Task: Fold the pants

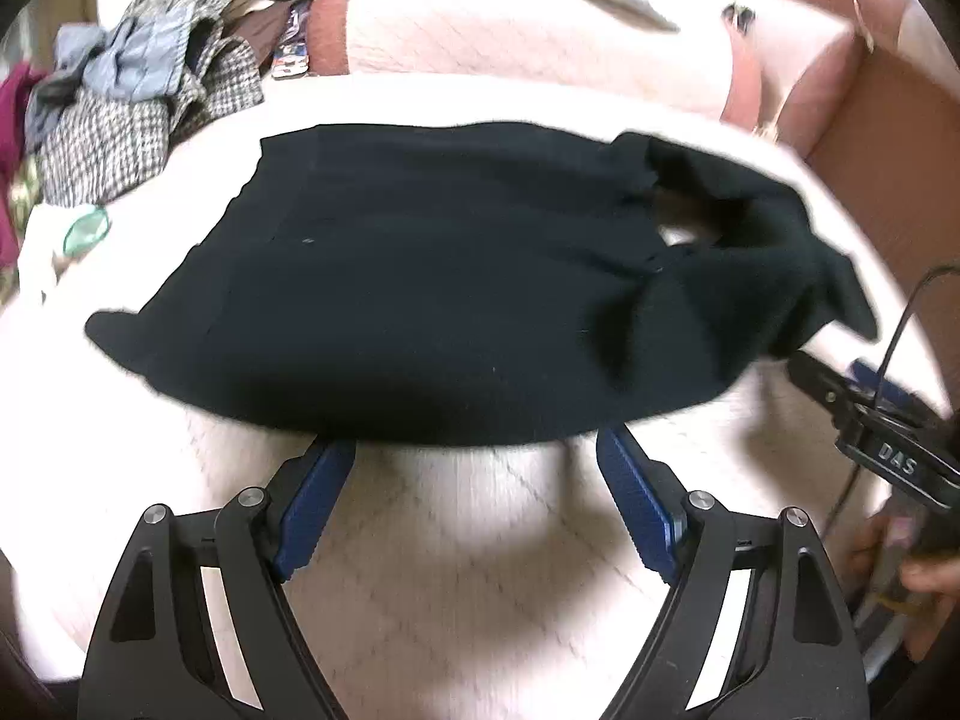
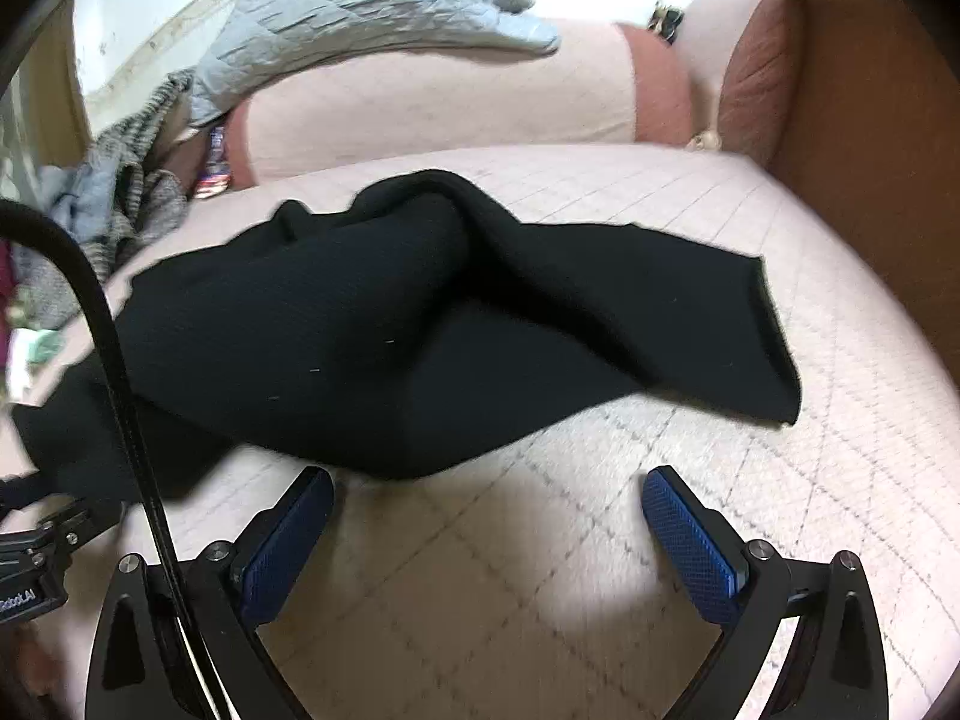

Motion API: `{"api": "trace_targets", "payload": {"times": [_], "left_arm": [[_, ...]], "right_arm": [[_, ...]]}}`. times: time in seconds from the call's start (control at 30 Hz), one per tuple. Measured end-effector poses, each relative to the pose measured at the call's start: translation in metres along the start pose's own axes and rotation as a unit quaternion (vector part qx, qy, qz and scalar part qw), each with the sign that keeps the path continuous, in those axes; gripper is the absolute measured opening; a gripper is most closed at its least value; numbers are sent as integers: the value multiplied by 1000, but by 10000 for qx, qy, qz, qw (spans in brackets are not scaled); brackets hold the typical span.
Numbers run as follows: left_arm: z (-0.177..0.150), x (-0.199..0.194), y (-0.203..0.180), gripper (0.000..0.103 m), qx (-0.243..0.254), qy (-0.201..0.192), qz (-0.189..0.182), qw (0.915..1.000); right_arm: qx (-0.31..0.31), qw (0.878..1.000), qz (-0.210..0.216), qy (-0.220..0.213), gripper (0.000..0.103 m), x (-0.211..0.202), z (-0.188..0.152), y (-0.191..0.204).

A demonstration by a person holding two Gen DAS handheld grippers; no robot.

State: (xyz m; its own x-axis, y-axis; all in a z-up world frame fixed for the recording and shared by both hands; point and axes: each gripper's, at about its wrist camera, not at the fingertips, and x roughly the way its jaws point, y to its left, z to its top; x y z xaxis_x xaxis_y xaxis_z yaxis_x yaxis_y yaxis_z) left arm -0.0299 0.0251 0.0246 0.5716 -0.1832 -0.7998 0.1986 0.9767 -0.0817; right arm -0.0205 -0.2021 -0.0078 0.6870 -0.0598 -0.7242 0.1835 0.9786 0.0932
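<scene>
Blue-padded fingers [image 1: 324, 480] of the left gripper [image 1: 474, 456] and right gripper [image 2: 487, 501] are spread, empty, just near of the folded black fabric pants [image 1: 420, 294] on the quilted pink sofa seat [image 2: 780, 300].

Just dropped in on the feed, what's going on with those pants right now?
A person is holding a gripper in each hand over black pants lying on a quilted pink cushion. The left gripper and right gripper are both open at the near edge, holding nothing. The pants look partly folded, with the right end still rumpled. A clothes pile sits far left.
</scene>
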Motion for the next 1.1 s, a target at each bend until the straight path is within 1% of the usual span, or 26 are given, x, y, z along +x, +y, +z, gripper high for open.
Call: {"api": "trace_targets", "payload": {"times": [0.03,0.07,0.13,0.2,0.3,0.37,0.43,0.53,0.57,0.63,0.67,0.7,0.77,0.83,0.9,1.0,1.07,1.1], "left_arm": [[-1,-8,3,83,-61,-61,-110,9999],[-1,-13,5,83,-93,-125,-121,9998],[-4,-25,10,83,-165,-321,21,9993],[-7,-33,18,83,-335,-413,99,9985],[-13,-38,34,83,-660,-387,36,9971],[-14,-37,42,83,-813,-348,97,9960],[-13,-37,50,83,-937,-348,144,9949],[-13,-36,60,83,-1134,-350,184,9928],[-13,-35,64,83,-1220,-315,167,9919],[-13,-31,71,83,-1416,-200,55,9897],[-13,-29,75,83,-1540,-141,-18,9880],[-14,-28,77,83,-1612,-118,-50,9868],[-13,-28,80,83,-1671,-132,45,9858],[-13,-28,79,83,-1593,-173,206,9869],[-12,-26,79,83,-1560,-171,283,9872],[-11,-16,81,83,-1631,10,210,9864],[-9,-14,80,83,-1618,-18,264,9865],[-8,-15,80,83,-1591,-36,322,9867]], "right_arm": [[145,9998,162,24,103,-3,0,-3],[348,9987,364,108,103,-6,0,-8],[601,9949,666,468,102,-13,1,-12],[609,9918,892,682,99,-22,4,-13],[598,9940,803,435,98,-45,1,-15],[643,9933,902,339,98,-58,-2,-19],[803,9913,985,348,98,-63,-6,-25],[1145,9881,986,286,98,-62,-2,-39],[1266,9870,943,288,98,-60,-1,-44],[1371,9859,846,447,98,-49,7,-47],[1363,9857,762,641,94,-38,12,-48],[1349,9853,742,738,87,-32,18,-48],[1319,9856,744,757,86,-22,31,-49],[1284,9868,610,776,86,-9,45,-54],[1175,9894,341,783,86,8,64,-56],[1027,9934,-192,471,86,29,95,-64],[976,9932,-553,322,86,45,115,-71],[1013,9918,-659,412,79,54,124,-75]]}}
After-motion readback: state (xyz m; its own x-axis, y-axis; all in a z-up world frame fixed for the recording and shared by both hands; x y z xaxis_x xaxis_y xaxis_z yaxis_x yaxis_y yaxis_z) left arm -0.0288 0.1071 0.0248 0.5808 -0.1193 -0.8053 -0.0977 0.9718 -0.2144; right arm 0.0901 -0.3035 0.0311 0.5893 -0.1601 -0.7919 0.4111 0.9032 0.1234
